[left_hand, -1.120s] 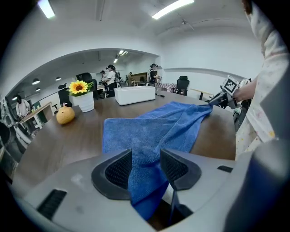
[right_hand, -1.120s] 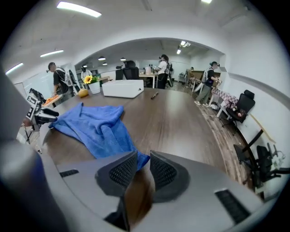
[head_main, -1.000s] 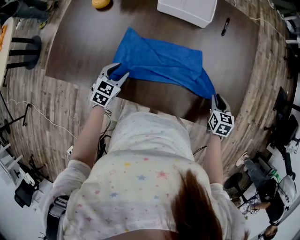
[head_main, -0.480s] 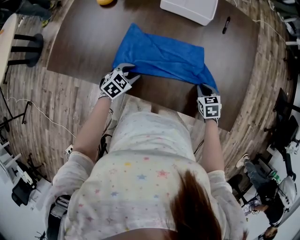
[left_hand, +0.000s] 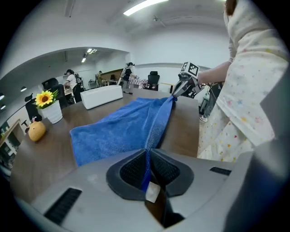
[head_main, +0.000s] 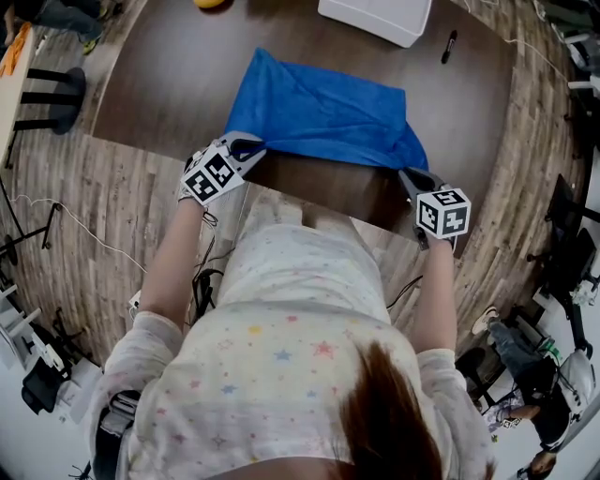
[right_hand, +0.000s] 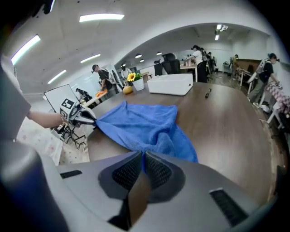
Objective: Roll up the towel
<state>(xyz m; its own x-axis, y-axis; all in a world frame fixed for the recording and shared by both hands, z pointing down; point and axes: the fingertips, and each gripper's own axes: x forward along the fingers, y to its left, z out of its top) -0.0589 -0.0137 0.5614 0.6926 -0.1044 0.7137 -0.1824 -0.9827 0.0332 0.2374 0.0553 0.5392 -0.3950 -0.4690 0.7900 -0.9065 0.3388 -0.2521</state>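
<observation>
A blue towel [head_main: 323, 112] lies spread and a little rumpled on the dark wooden table [head_main: 159, 84]. Its near edge runs along the table's front edge. My left gripper [head_main: 246, 148] is at the towel's near left corner. Its jaws have just been closing and now pinch the towel's hem [left_hand: 152, 131], as the left gripper view [left_hand: 147, 156] shows. My right gripper [head_main: 410, 173] is at the near right corner. In the right gripper view [right_hand: 143, 158] its jaws are shut on the bunched towel corner [right_hand: 154, 140].
A white box [head_main: 375, 19] stands at the table's far side with a black pen [head_main: 450, 47] to its right. An orange object [head_main: 208, 3] sits at the far left. A sunflower pot [left_hand: 50, 108] shows in the left gripper view. People move about in the room behind.
Both grippers have moved in to the towel's near corners. The left jaws have closed on the hem. The right gripper has swung so that its marker cube sits further right.
</observation>
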